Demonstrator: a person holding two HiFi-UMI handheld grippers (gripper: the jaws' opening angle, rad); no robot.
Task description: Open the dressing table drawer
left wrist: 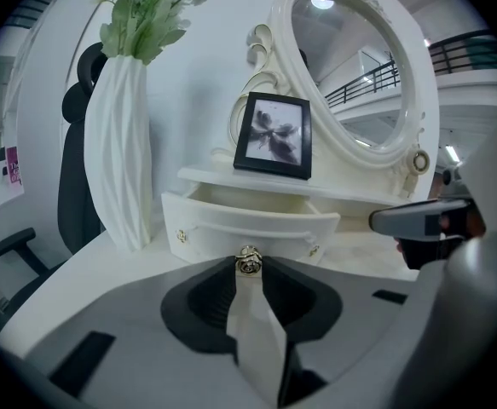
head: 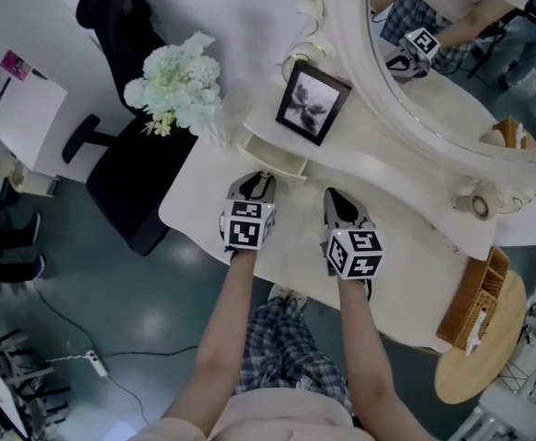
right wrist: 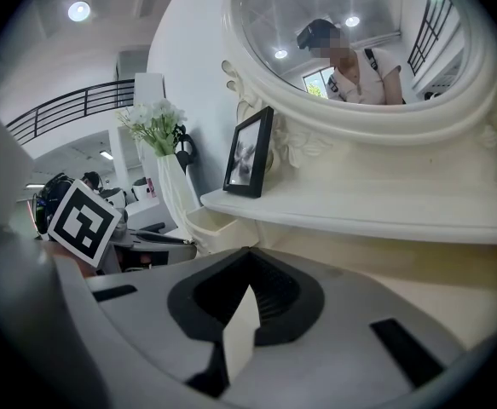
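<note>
Knob (left wrist: 248, 262) clamped by left gripper (left wrist: 249, 270); drawer (left wrist: 231, 226) interior mostly hidden.

The right tool (right wrist: 246, 252), jaws together and empty, points across a cream bench (right wrist: 418, 271) towards a cream shelf (right wrist: 359, 207) beneath an oval mirror in a carved cream frame (right wrist: 265, 24). A black-framed picture (right wrist: 250, 153) stands on the shelf. At left, a cream drawer (right wrist: 207, 227) sits pulled out, with the left tool (right wrist: 180, 242) by its front and a white vase of pale flowers (right wrist: 164, 177) behind.
</note>
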